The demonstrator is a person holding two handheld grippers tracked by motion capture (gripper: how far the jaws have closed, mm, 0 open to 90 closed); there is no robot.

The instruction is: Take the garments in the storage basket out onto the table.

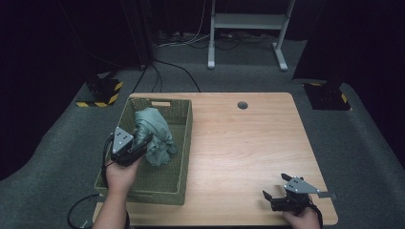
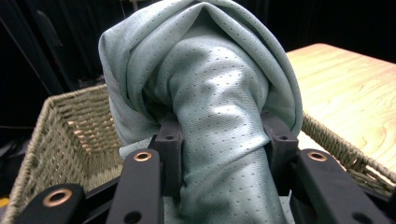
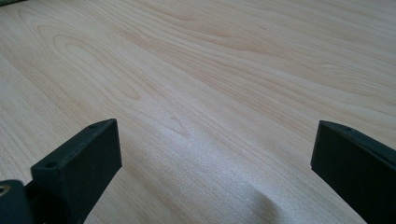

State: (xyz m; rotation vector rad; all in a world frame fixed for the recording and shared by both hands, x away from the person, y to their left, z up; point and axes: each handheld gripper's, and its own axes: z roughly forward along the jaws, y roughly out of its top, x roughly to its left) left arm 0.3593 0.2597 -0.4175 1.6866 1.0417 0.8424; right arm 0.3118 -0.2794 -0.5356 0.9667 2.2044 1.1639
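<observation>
Wooden table (image 1: 248,143), pale grain, with a small round hole (image 1: 242,105) near its far edge; the landmark for every entry below.

Woven basket (image 1: 181,143), straw-coloured, rectangular, on the table's left part, its near wall at the table's near edge and a handle slot in its far wall.

Pale green cloth (image 1: 155,136), dotted knit, bunched and folded over itself, held up above the basket's left half.

My left claw (image 1: 138,149), over the basket's left side, jaws pinching a thick fold of the cloth between them; the cloth drapes over and past the jaw tips.

My right claw (image 1: 270,195), low over bare wood at the table's near right corner, jaws spread wide with nothing between them.
</observation>
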